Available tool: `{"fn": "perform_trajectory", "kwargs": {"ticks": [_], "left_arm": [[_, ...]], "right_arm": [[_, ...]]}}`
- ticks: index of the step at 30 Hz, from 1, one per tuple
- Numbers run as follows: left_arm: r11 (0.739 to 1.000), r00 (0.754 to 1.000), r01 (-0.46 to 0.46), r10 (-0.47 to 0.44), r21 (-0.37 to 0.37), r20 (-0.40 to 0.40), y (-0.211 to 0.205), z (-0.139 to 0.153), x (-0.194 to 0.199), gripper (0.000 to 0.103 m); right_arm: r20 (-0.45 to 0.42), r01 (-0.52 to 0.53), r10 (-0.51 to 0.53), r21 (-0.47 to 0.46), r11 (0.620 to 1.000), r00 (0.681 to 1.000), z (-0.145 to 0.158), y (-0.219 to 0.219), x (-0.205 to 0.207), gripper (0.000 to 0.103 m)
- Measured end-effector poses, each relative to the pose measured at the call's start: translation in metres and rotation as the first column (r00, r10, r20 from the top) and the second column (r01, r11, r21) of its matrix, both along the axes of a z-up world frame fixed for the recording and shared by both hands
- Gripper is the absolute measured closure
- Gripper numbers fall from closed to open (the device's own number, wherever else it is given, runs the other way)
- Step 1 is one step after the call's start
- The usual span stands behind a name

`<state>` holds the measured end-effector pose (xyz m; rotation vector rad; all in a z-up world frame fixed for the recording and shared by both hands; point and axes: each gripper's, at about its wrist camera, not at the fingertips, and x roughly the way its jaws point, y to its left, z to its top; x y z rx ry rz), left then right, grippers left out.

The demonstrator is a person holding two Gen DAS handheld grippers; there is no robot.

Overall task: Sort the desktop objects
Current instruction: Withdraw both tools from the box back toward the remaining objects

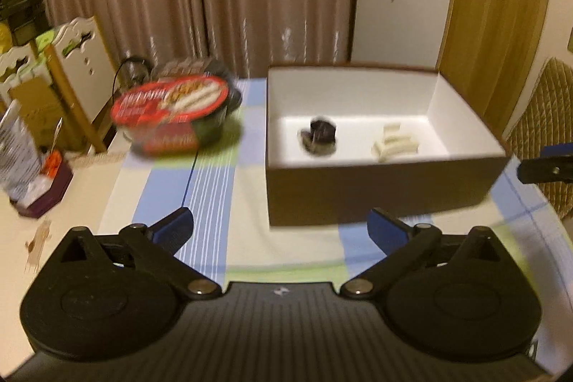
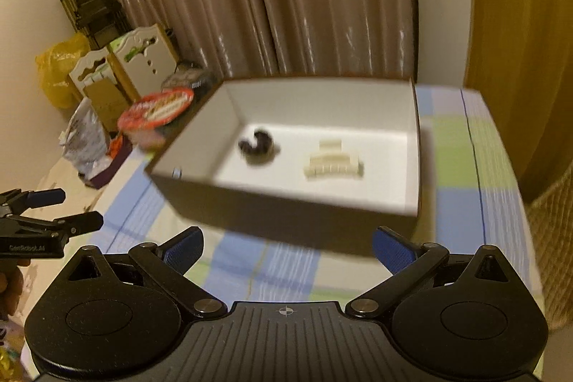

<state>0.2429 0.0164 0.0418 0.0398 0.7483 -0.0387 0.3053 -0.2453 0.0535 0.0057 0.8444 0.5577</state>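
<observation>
A brown box with a white inside stands on the checked cloth. Inside lie a dark hair clip and a cream claw clip. A red-lidded instant noodle bowl sits left of the box. My left gripper is open, short of the box, with nothing between its fingers; in the right wrist view it shows at the left edge. My right gripper is open and empty before the box's near wall; its fingertips show at the right edge.
A checked tablecloth covers the table. At the left are a purple tray with a foil bag, white wooden organisers and a yellow bag. Curtains hang behind. A woven chair back stands to the right.
</observation>
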Motion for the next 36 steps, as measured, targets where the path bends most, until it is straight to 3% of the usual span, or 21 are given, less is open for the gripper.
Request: {"fn": "perform_trajectory", "kwargs": {"ticks": [11,19,28,36], "left_arm": [[0.999,0.996,0.049,-0.048,0.009,-0.069,0.022,-0.022,-0.086,0.001],[0.999,0.994,0.055,-0.054,-0.001,-0.099,0.038,-0.033,-0.141,0.001],[0.995,0.991,0.097,-0.097,-0.005,-0.094,0.034,-0.035,-0.162,0.001],[0.991,0.988,0.129,-0.131,-0.034,-0.081,0.022,-0.033,-0.154,0.001]], "right_arm": [[-0.106,0.087,-0.095,-0.078,0.993,0.990,-0.040,-0.029,-0.084,0.000],[-0.101,0.099,-0.111,-0.115,0.988,0.989,-0.045,-0.036,-0.125,0.000],[-0.081,0.114,-0.125,-0.121,0.986,0.989,-0.040,-0.038,-0.159,0.000],[-0.052,0.083,-0.092,-0.144,0.986,0.994,-0.035,-0.036,-0.174,0.000]]}}
